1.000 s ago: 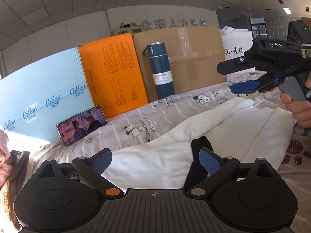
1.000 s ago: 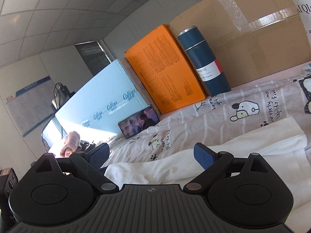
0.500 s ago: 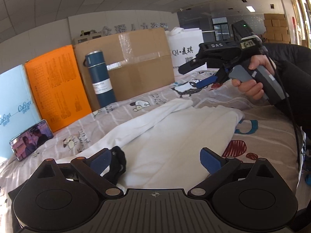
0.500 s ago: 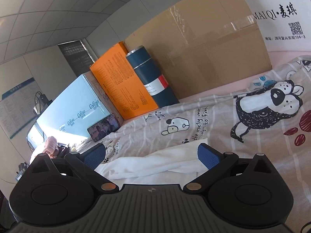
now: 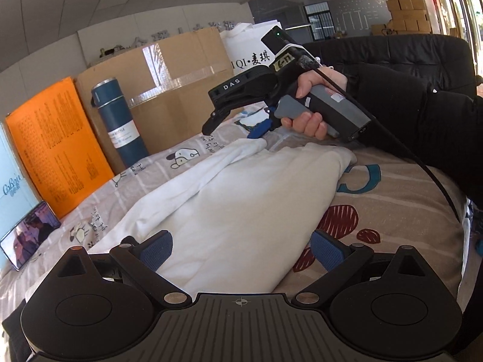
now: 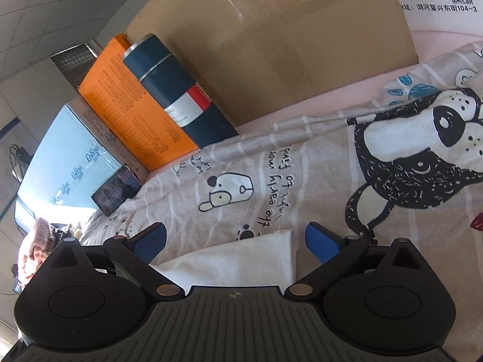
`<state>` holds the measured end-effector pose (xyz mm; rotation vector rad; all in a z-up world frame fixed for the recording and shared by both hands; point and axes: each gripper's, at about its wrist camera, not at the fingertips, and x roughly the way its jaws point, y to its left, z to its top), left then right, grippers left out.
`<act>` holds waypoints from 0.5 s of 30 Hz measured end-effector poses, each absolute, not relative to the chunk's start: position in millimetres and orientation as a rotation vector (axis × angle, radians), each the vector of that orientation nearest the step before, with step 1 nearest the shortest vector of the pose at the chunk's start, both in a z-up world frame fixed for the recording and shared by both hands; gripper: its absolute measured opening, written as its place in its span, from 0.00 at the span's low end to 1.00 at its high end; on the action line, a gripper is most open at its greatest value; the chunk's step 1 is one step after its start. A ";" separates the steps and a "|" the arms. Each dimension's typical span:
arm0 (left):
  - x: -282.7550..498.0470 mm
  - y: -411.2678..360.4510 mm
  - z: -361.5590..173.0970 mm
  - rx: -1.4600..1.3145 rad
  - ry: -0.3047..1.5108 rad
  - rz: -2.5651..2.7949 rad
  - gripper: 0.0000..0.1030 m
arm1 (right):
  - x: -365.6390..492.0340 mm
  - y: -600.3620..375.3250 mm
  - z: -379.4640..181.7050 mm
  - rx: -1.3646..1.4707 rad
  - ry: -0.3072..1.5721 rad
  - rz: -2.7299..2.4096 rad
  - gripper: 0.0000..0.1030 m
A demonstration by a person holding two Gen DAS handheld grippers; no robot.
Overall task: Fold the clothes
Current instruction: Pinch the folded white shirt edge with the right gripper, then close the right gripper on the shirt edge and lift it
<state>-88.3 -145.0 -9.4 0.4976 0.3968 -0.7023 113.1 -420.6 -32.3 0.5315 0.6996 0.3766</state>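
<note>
A white garment [image 5: 241, 199] lies spread on the cartoon-print bedsheet [image 5: 392, 199]. My left gripper [image 5: 241, 250] is open, its blue pads on either side of the garment's near end. My right gripper [image 5: 234, 129] shows in the left wrist view, hand-held, open, just above the garment's far sleeve end. In the right wrist view the right gripper [image 6: 235, 241] is open with the white sleeve end [image 6: 241, 259] lying between its pads.
At the back stand a blue bottle [image 5: 120, 117], an orange box [image 5: 51, 144], a brown carton [image 5: 178, 84], a light-blue box [image 6: 60, 157] and a white bag [image 5: 250, 51]. A phone [image 5: 27, 238] leans at the left. A black chair [image 5: 407, 57] is at the right.
My left gripper has swung right along the garment, past a black item now out of view. My right gripper has moved down to the far sleeve end.
</note>
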 end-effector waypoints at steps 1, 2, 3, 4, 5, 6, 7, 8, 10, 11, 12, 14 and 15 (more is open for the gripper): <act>-86.8 -151.7 -10.8 0.519 0.398 -0.707 0.97 | 111.9 -423.2 -33.3 0.543 0.690 0.384 0.96; -85.2 -158.3 -12.2 0.540 0.399 -0.713 0.97 | 110.8 -425.7 -34.3 0.554 0.680 0.392 0.96; -85.2 -165.5 -14.1 0.569 0.389 -0.713 0.97 | 110.3 -427.6 -35.2 0.567 0.673 0.403 0.96; -85.1 -172.6 -16.0 0.597 0.380 -0.714 0.97 | 110.6 -428.9 -36.1 0.581 0.670 0.419 0.96; -85.0 -179.7 -17.9 0.625 0.370 -0.714 0.97 | 111.0 -430.1 -37.0 0.596 0.667 0.435 0.96; -82.5 -183.3 -17.5 0.635 0.359 -0.717 0.97 | 111.9 -430.3 -38.2 0.604 0.669 0.444 0.96; -79.5 -186.0 -16.2 0.638 0.356 -0.719 0.97 | 113.5 -429.0 -39.7 0.603 0.680 0.443 0.96; -78.4 -190.8 -16.7 0.643 0.349 -0.723 0.97 | 115.0 -427.7 -41.2 0.601 0.691 0.442 0.96; -76.4 -200.6 -17.7 0.653 0.336 -0.731 0.97 | 116.6 -425.8 -43.1 0.595 0.698 0.441 0.96; -75.4 -205.4 -18.2 0.658 0.330 -0.735 0.97 | 116.9 -425.3 -43.6 0.592 0.698 0.441 0.96; -74.4 -210.3 -18.7 0.662 0.323 -0.740 0.97 | 116.9 -425.0 -43.5 0.591 0.698 0.442 0.96; -72.3 -220.0 -19.8 0.672 0.310 -0.748 0.97 | 117.0 -424.4 -43.4 0.583 0.698 0.440 0.96; -71.3 -224.9 -20.3 0.677 0.304 -0.752 0.97 | 117.1 -423.8 -43.3 0.577 0.698 0.439 0.96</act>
